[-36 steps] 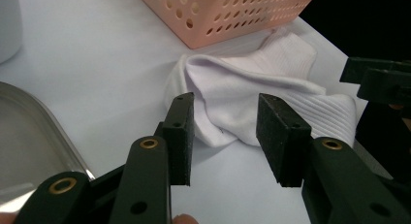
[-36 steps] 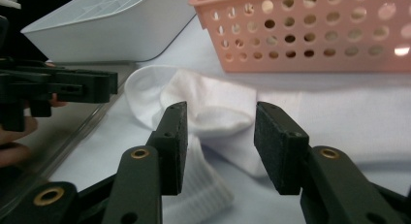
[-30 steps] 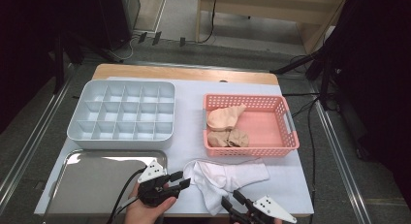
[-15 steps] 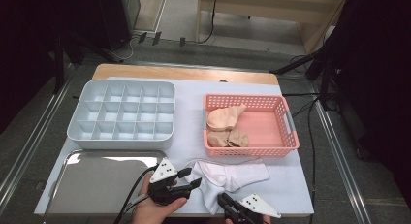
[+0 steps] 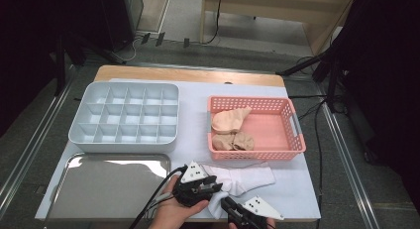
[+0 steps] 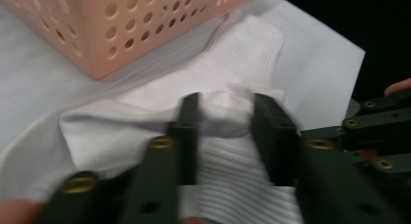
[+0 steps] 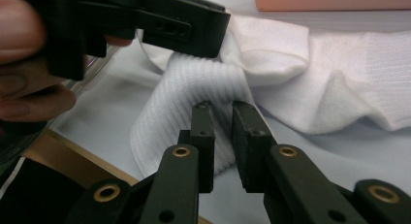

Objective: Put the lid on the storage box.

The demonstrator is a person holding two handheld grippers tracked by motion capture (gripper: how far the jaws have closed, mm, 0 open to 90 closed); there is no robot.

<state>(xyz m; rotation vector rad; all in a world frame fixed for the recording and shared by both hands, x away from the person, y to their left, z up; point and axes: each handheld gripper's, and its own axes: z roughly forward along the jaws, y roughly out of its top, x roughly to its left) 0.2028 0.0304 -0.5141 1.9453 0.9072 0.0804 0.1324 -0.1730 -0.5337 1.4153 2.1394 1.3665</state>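
A white sock (image 5: 242,182) lies crumpled on the counter (image 5: 297,189), right under and between the two claws, with its ribbed cuff end folded back toward the person. The left claw (image 6: 223,112) straddles a raised fold of the sock; its jaws stand apart with cloth bunched between them, not yet pressed tight, so it looks released rather than grasping. The right claw (image 7: 220,110) sits at the ribbed cuff with its jaws nearly together on a thin pinch of fabric. It appears to be grasping the sock, though the gap makes that hard to confirm.

The step in hand seems to be folding or gathering the sock. To do it well, the left claw should likely close on a full fold, both layers, before any lift. The right claw should keep the cuff flat and taut so the ribbing does not slip out.

Just beyond the left claw stands a pink basket (image 5: 292,140) holding tan socks (image 5: 230,130). Farther left of both claws are a grey divided tray (image 5: 124,117) and a flat metal tray (image 5: 109,187).
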